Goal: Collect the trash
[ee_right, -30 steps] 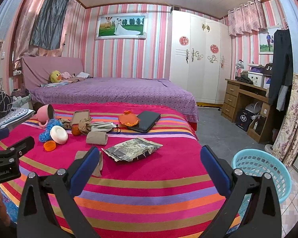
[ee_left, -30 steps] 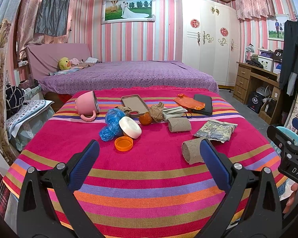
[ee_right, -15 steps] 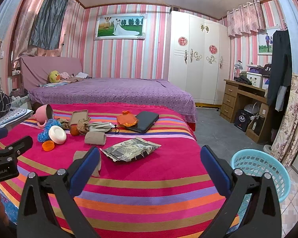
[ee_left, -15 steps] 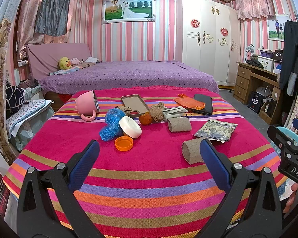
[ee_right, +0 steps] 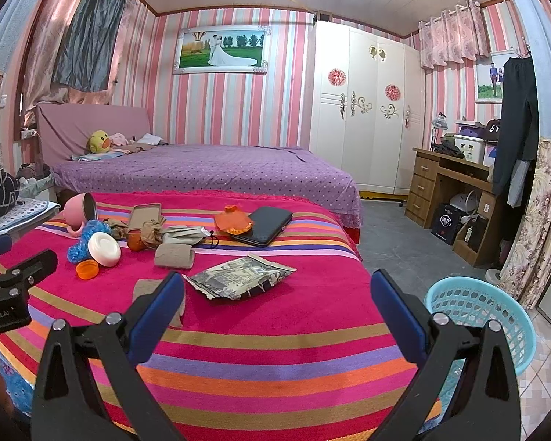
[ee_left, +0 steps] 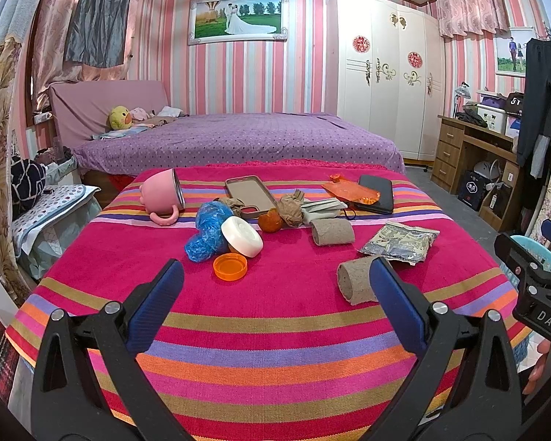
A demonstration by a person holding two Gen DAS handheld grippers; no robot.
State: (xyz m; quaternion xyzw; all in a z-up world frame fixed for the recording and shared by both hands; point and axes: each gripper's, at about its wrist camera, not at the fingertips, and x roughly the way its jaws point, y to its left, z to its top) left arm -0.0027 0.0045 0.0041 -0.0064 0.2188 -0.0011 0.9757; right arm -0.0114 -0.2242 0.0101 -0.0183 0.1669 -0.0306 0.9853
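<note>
— Has any of the rubbish gone in yet?

— Not as far as I can see. The pale blue plastic lattice basket (ee_right: 481, 321) stands on the floor off the right corner of the table, and what shows of its inside looks empty. Everything sits on the pink striped woven tablecloth (ee_left: 275, 330).

— What's there, starting from the left?

— A pink mug tipped on its side (ee_left: 162, 193), which I'd call a keeper. Then a crumpled blue plastic bag (ee_left: 207, 231) touching a white round lid (ee_left: 242, 237), and an orange plastic cap (ee_left: 230, 266) just in front of them. Behind, a tan phone case (ee_left: 251, 194), a small orange fruit (ee_left: 270, 221) and a scrunched brown paper wad (ee_left: 290, 209). Further right, one grey cardboard tube (ee_left: 332, 231), a second cardboard tube nearer the edge (ee_left: 356, 284), a silvery printed foil packet (ee_left: 400, 244), an orange wrapper (ee_left: 349, 192) and a black wallet-like case (ee_left: 376, 194).

— And the claws?

— The left gripper (ee_left: 275, 294) hangs over the near edge, fingers spread wide, holding nothing. The right gripper (ee_right: 275, 299) is likewise spread and empty, the foil packet lying just ahead of it.

— So nothing done?

— I'd judge it barely begun; every piece is left to collect.
</note>
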